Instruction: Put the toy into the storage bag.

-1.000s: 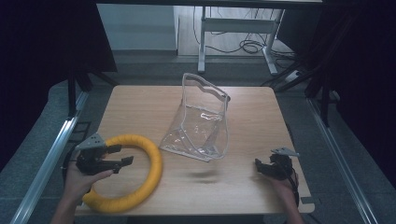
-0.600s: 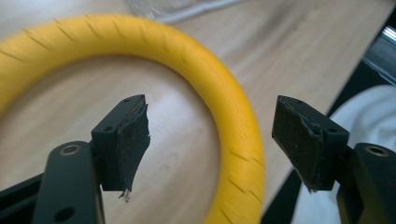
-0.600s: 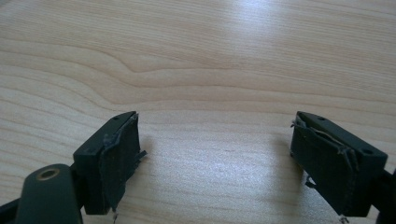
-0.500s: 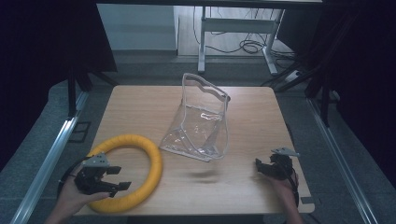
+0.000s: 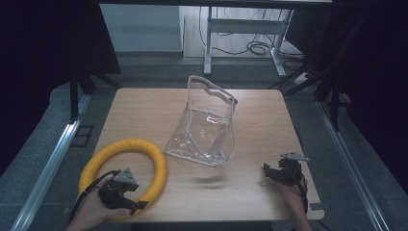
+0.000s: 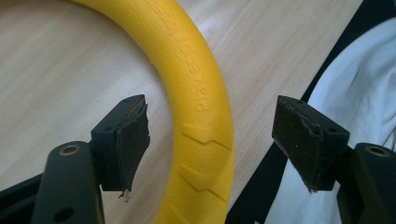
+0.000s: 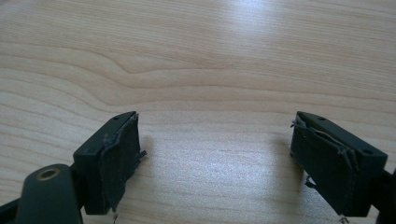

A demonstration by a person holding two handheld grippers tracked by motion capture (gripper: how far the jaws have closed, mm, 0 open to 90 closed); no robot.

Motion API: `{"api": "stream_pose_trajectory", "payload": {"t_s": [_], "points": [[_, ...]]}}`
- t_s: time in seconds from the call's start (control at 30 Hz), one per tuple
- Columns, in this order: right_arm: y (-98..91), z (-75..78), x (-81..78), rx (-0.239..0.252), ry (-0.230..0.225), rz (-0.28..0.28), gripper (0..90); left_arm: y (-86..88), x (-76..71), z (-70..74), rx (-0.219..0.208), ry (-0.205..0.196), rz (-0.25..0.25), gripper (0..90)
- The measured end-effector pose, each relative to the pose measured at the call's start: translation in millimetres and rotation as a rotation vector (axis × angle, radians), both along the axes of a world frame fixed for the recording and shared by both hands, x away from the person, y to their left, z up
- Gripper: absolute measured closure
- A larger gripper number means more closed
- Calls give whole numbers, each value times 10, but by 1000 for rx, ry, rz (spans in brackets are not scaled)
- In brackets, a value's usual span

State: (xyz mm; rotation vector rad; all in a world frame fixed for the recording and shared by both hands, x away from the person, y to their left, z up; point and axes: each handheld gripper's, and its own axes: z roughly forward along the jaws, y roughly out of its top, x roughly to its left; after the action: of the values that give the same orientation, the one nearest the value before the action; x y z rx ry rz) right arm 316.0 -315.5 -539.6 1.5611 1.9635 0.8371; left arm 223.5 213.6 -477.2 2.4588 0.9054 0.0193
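My left gripper [image 5: 129, 199] hangs over the near-left corner of the worktop [image 5: 260, 120], jaws spread wide and gripping nothing. The ring [image 5: 126, 147] lies flat on the worktop there, and its near arc runs right between my jaws: in the left gripper view the ring [image 6: 201, 102] passes up through the gap, closer to one pad than the other, and I cannot tell whether it touches either. Beyond the worktop edge in that view sits white cloth [image 6: 359, 98], cut off by the frame. The ring's raised lettering is too soft to read. From above, my left hand [image 5: 94, 211] covers part of the ring's near side.

My right gripper [image 5: 269, 172] rests at the near right, jaws also wide apart over bare wood, well apart from the ring. The clear bag [image 5: 207, 125] stands mid-worktop, just right of the ring.
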Motion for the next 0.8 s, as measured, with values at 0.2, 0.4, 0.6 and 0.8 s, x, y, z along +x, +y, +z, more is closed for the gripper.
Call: {"api": "stream_pose_trajectory", "payload": {"t_s": [0.2, 0.4, 0.6, 0.8], "points": [[0, 0, 1, -1, 0, -2, 161, -120, -1, -160, 87, 33, -17, 281], [0, 0, 1, 0, 0, -2, 161, -254, 18, -268, 145, 39, 3, 332], [-1, 0, 0, -1, 0, -4, 161, -303, 22, -304, 194, 17, 41, 433], [-2, -1, 0, -2, -1, -4, 161, -286, 17, -306, 182, -1, 61, 505]]}}
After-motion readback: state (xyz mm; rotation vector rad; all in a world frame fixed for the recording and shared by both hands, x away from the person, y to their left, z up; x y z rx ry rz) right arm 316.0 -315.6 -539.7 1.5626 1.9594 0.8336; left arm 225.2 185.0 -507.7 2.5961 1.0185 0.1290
